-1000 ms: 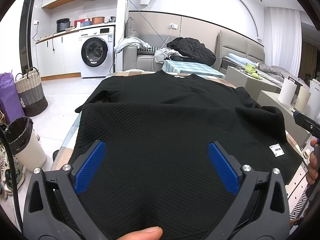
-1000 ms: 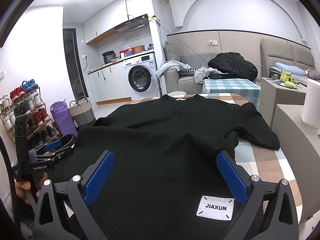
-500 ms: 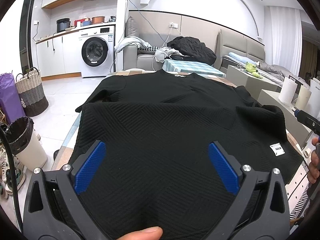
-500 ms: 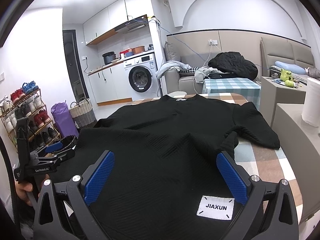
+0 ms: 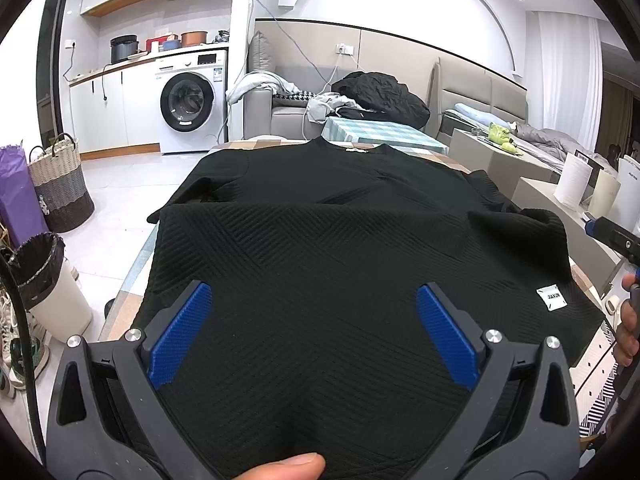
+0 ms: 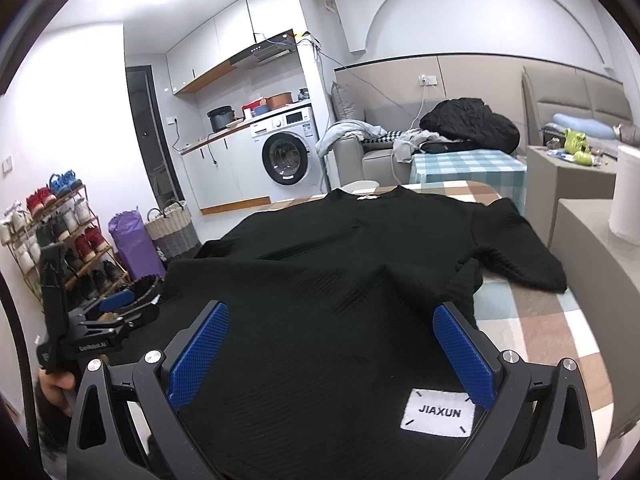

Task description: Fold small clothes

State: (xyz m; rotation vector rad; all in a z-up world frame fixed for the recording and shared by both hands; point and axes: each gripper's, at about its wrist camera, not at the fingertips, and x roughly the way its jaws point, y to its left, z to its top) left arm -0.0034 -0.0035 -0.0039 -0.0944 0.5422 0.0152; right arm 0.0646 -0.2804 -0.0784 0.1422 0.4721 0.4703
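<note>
Black top [image 5: 320,248] is spread flat across the tabletop [image 6: 532,320], hem at the near edge. Both tools, left tool [image 5: 312,336] & right tool [image 6: 332,356], are held wide open w/ nothing gripped. Basically nothing's changed in the last sec, so no fold's been started yet imo.

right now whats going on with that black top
A person holds a gripper in each hand over a black top spread flat on a checked table, neck at the far end. The left gripper and right gripper are both open near the hem, gripping nothing. The right one is by the white label. No fold has been made yet.
</note>
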